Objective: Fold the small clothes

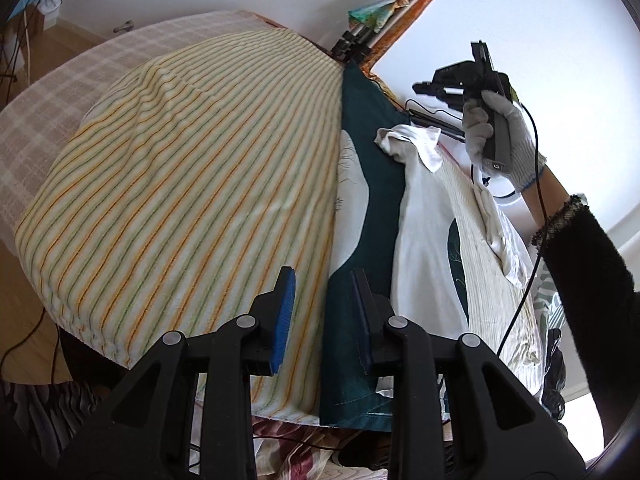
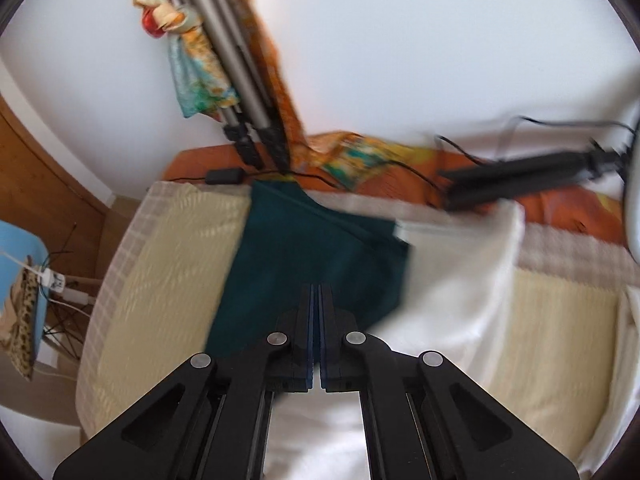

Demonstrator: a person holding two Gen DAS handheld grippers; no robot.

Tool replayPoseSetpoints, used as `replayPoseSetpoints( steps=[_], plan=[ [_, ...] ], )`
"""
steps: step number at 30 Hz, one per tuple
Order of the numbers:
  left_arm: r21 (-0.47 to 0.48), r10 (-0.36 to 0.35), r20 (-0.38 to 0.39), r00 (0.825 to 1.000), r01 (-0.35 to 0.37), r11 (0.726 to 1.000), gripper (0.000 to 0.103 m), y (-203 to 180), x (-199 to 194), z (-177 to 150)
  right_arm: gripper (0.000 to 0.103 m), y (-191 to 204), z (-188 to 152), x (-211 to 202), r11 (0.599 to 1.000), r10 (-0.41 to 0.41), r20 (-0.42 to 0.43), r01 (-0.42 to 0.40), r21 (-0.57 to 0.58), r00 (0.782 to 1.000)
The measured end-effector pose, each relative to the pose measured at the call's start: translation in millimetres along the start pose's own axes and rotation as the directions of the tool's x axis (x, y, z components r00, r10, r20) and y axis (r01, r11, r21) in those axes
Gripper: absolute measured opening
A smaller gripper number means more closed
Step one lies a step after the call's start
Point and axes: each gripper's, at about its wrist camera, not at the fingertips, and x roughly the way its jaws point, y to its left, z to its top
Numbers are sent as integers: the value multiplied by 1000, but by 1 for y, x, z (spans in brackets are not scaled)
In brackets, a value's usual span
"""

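A small white garment [image 1: 424, 208] lies crumpled on a dark teal cloth [image 1: 368, 152] spread over the bed. In the right wrist view the white garment [image 2: 448, 280] and the teal cloth [image 2: 320, 248] are blurred. My left gripper [image 1: 322, 280] hovers low over the teal cloth's left edge, its blue pads apart and gripping nothing. My right gripper [image 2: 316, 290] is shut above the seam between teal and white, with nothing seen between its pads. A gloved hand [image 1: 492, 128] holds it raised over the bed's far side.
A yellow-and-green striped blanket [image 1: 180, 180] covers the bed's left part. A second crumpled white cloth [image 1: 500, 232] lies at the right. A tripod [image 2: 232, 60] leans on the wall by a black lamp arm [image 2: 520, 176] with cables. A dark sleeve [image 1: 592, 280] crosses the right edge.
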Motion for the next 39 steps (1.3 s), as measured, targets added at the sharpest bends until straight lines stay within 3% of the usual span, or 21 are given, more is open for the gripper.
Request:
replayPoseSetpoints(
  steps=[2, 5, 9, 12, 14, 17, 19, 22, 23, 24, 27, 31, 36, 39],
  plan=[
    [-3, 3, 2, 1000, -3, 1000, 27, 1, 0, 0, 3, 6, -3, -4, 999, -18, 9, 19, -45, 1000],
    [-4, 4, -6, 1000, -4, 1000, 27, 3, 1, -1, 22, -13, -18, -7, 998, -60, -41, 60, -16, 997],
    [-7, 6, -22, 1000, -6, 1000, 27, 7, 3, -3, 22, -54, -47, -17, 993, -84, -89, 91, 74, 992],
    [-7, 6, -21, 1000, -6, 1000, 26, 6, 3, -4, 22, -82, -72, -16, 985, -36, -134, 57, 162, 990],
    [2, 6, -20, 1000, -6, 1000, 27, 4, 3, -5, 22, -91, -86, -15, 981, -36, -147, 64, 184, 988],
    [13, 2, -23, 1000, -2, 1000, 27, 0, 5, -7, 33, -97, -95, -15, 976, -9, -148, 42, 216, 989],
    [19, 1, -25, 1000, -1, 1000, 27, -3, 6, -7, 34, -95, -98, -17, 977, 14, -132, 14, 213, 991],
    [20, -5, -30, 1000, 5, 1000, 27, -5, 7, -8, 31, -85, -95, -16, 985, 25, -138, -1, 170, 990],
    [21, -5, -30, 1000, 6, 1000, 27, -5, 6, -8, 20, -80, -93, -14, 989, 20, -145, 2, 149, 989],
    [21, -6, -28, 1000, 6, 1000, 27, -5, 6, -8, 2, -75, -90, -12, 992, 6, -157, 14, 124, 988],
    [11, -6, -20, 1000, 6, 1000, 27, -2, 5, -8, 1, -58, -76, -26, 997, -65, -99, 70, 42, 993],
    [-8, -10, -25, 1000, 9, 1000, 27, 2, 6, -6, 1, -40, -39, -35, 998, -54, -46, 55, 20, 998],
    [3, 6, -14, 1000, -6, 1000, 27, 2, 6, -4, 1, -20, 0, -3, 999, -3, -55, 5, 44, 999],
    [-8, 6, -18, 1000, -6, 1000, 27, 5, 7, -4, 1, -5, 5, 22, 999, 13, -57, -11, 36, 998]
  ],
)
